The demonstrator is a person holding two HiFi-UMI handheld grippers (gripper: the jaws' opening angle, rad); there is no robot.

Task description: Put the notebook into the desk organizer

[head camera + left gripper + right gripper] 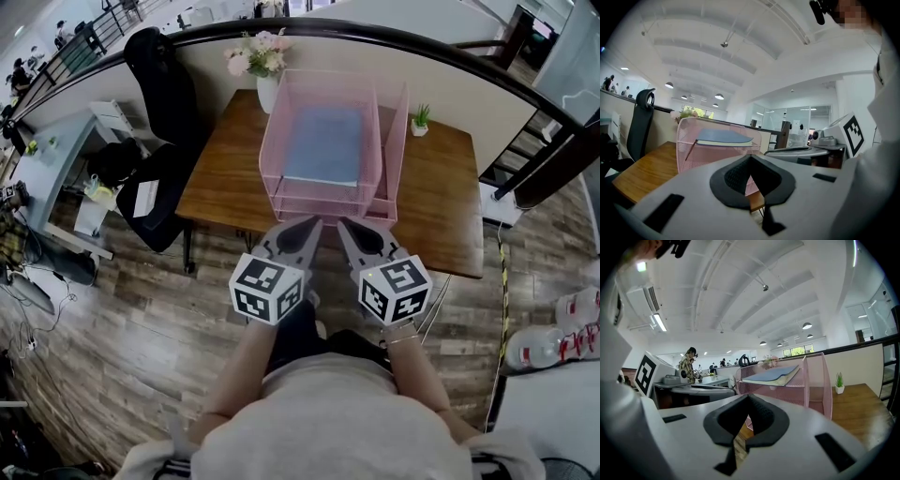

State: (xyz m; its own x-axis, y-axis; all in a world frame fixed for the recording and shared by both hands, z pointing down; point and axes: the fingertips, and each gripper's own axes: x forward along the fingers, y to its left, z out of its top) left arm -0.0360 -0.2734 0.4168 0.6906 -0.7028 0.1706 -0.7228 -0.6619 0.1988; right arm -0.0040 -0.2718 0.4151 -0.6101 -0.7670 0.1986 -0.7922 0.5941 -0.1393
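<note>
**Q:** Where is the notebook?

**A:** The blue notebook [323,145] lies flat on the top tray of the pink mesh desk organizer [272,155]. The organizer stands mid-desk, and its front reaches close to the front edge of the wooden desk [441,206]. The notebook covers the lower trays, so I cannot see into them.

**Q:** And your tongs?

**A:** Both are pressed together and pinch nothing. My left tongs [315,223] and right tongs [343,226] sit side by side at the desk's front edge, tips toward the organizer's front and apart from it. They hide part of that edge, and their marker cubes [269,288] hide my hands.

**Q:** Anything else on the desk?

**A:** A vase of flowers [259,58] stands at the back left corner and a small potted plant [420,120] near the back right. A black office chair [159,94] stands off the left edge, partly cut off by a railing.
</note>
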